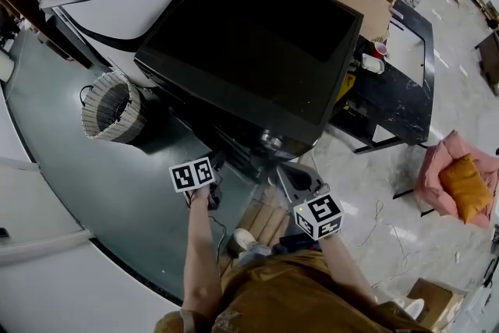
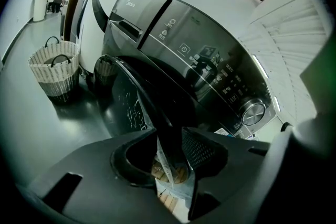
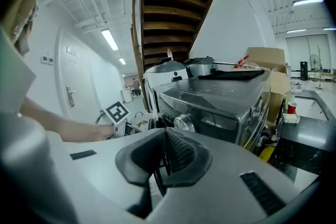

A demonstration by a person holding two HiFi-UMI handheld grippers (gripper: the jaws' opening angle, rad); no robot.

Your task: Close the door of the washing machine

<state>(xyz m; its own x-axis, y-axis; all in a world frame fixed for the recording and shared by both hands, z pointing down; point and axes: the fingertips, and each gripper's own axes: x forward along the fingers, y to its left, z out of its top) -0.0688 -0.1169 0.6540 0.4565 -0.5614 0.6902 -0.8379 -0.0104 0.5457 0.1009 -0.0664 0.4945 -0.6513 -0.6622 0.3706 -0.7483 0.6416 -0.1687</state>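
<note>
Stiff hinged door, likely swings light.
My left gripper (image 2: 167, 136) pinches the dark round washer door (image 2: 131, 96) by its rim; right gripper (image 3: 164, 152) pressed together.

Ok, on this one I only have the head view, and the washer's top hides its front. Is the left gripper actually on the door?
Observer: Yes. In the left gripper view the left gripper has its jaws clamped on the rim of the door.
Operator: Is the door shut yet?
Observer: No. It stands swung out from the front of the washing machine, edge-on to that camera.
Operator: And the right gripper?
Observer: In its own view the right gripper has its jaws together with nothing between them, and it faces the dial.
</note>
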